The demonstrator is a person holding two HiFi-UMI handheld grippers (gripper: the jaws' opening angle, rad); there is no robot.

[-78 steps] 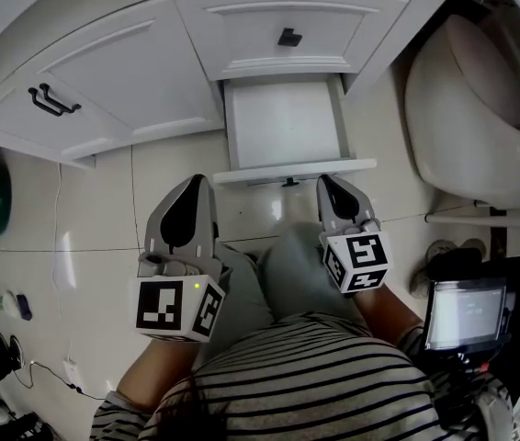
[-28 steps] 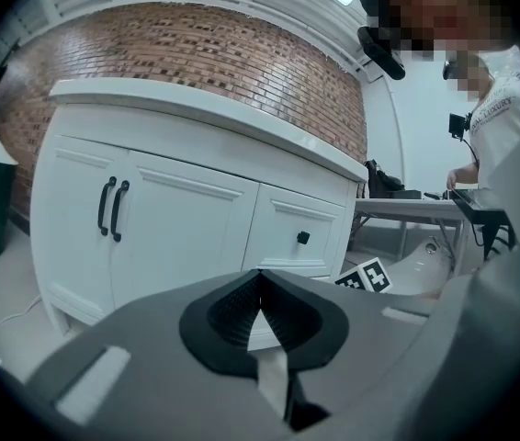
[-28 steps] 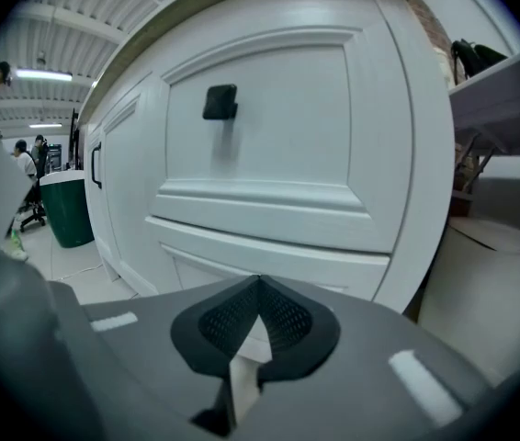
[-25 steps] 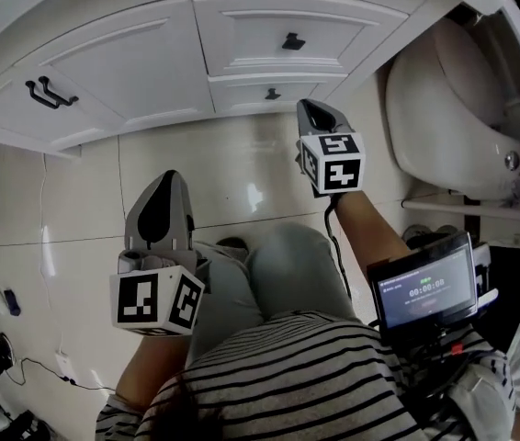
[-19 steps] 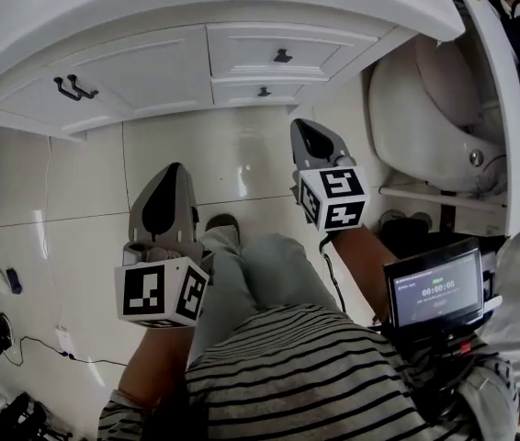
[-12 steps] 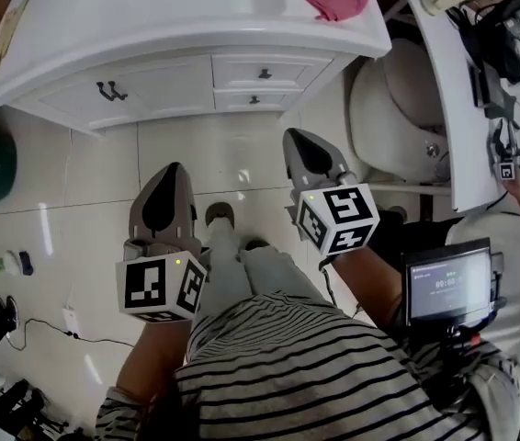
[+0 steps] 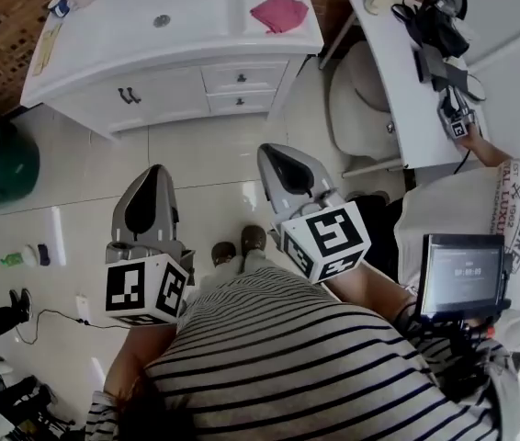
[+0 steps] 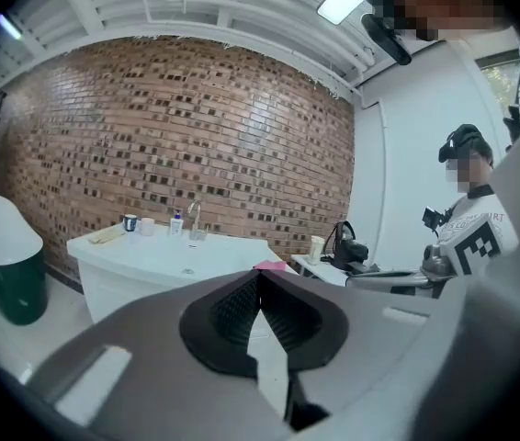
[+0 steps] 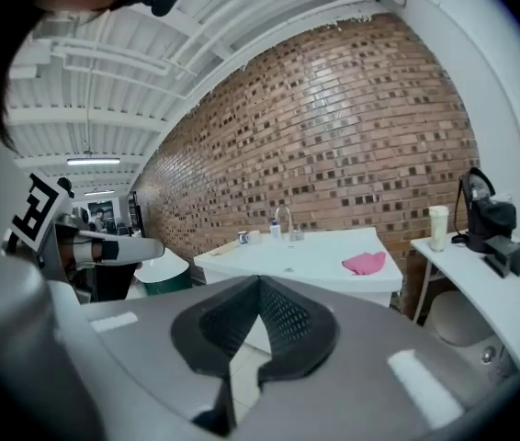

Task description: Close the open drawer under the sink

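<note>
Two drawers [image 7: 242, 78] shut below sink counter [image 7: 196, 21] bearing pink cloth [image 7: 279, 13].

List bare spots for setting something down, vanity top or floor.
Vanity top: bare front strip left of the pink cloth; its left end holds small items. Floor tiles between it and the shoes are bare. The white side table's far end is crowded with black gear.

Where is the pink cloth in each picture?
Head view: the pink cloth lies near the top, on the right end of the white sink counter.
Left gripper view: only a small pink sliver shows near the middle, at the counter's right end.
Right gripper view: it lies right of centre, on the counter.
Shared landmark: the white sink counter.
</note>
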